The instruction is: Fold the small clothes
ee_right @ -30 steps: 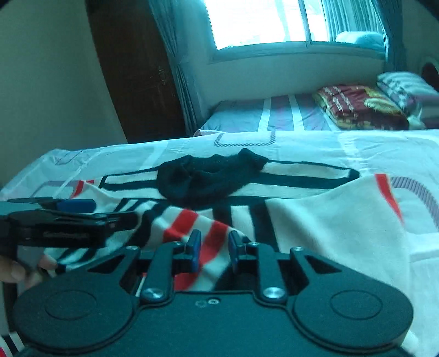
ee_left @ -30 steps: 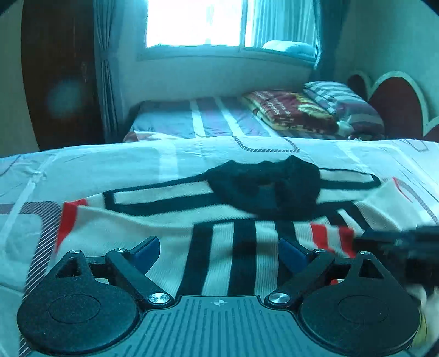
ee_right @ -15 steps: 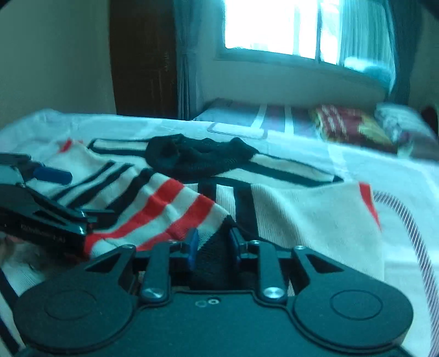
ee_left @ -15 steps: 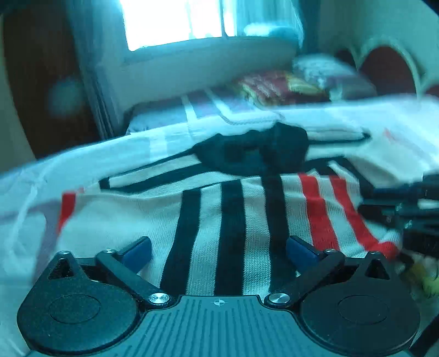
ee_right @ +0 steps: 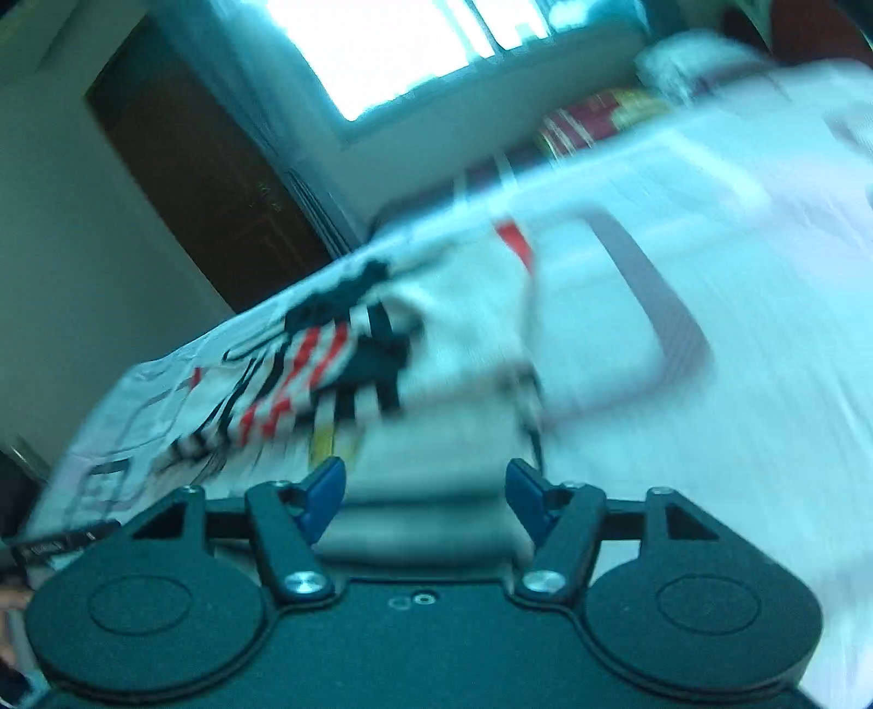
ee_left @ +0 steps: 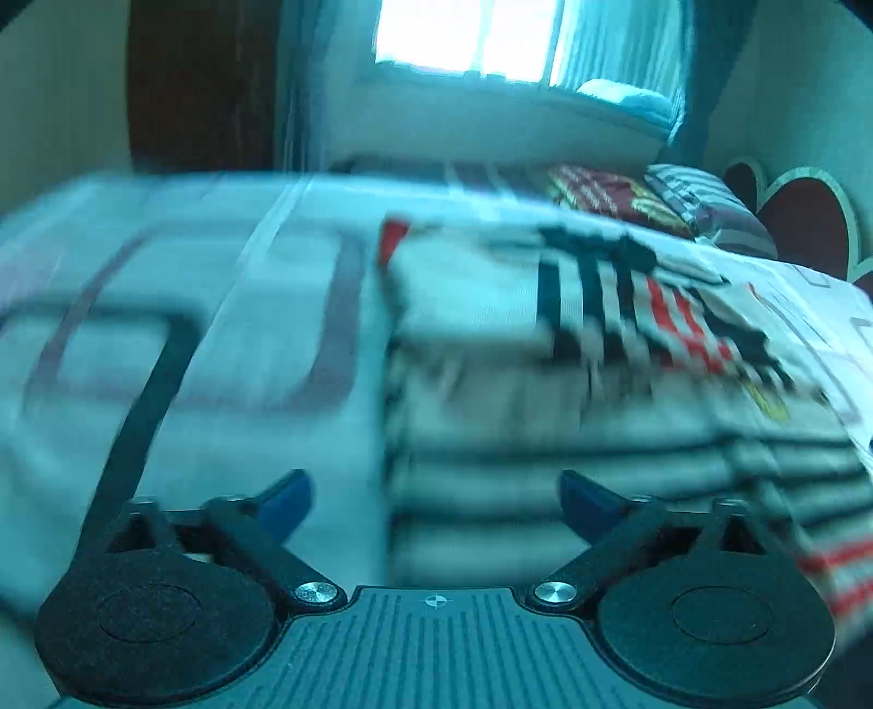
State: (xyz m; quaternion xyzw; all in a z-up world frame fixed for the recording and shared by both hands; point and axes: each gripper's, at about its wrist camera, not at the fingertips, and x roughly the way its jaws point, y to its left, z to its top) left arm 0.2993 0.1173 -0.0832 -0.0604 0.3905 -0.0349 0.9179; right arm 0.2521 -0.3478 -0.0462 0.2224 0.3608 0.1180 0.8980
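A white knit sweater [ee_left: 480, 338] with black and red stripes lies flat on the bed, its striped sleeves folded in over its middle. My left gripper [ee_left: 434, 502] hovers over the sweater's left edge; its jaws are wide and closing, with nothing pressed between the blue pads. In the right wrist view the same sweater [ee_right: 458, 338] lies ahead. My right gripper [ee_right: 426, 491] is above the sweater's near right part, jaws opening, cloth below them but not pinched. Both views are smeared by motion. A dark piece of the left gripper [ee_right: 60, 540] shows at the lower left.
The sweater rests on a pale patterned bed sheet [ee_left: 218, 327]. Beyond it is a second bed with pillows [ee_left: 611, 196], a bright window [ee_left: 464, 38], a dark wooden door [ee_right: 191, 180] and a red headboard [ee_left: 802, 218]. Part of a hand [ee_right: 11, 600] shows at the left edge.
The right gripper let go of the striped sleeve, which now lies folded on the sweater. Both grippers swung outward, the left to the sweater's left edge, the right to its right side.
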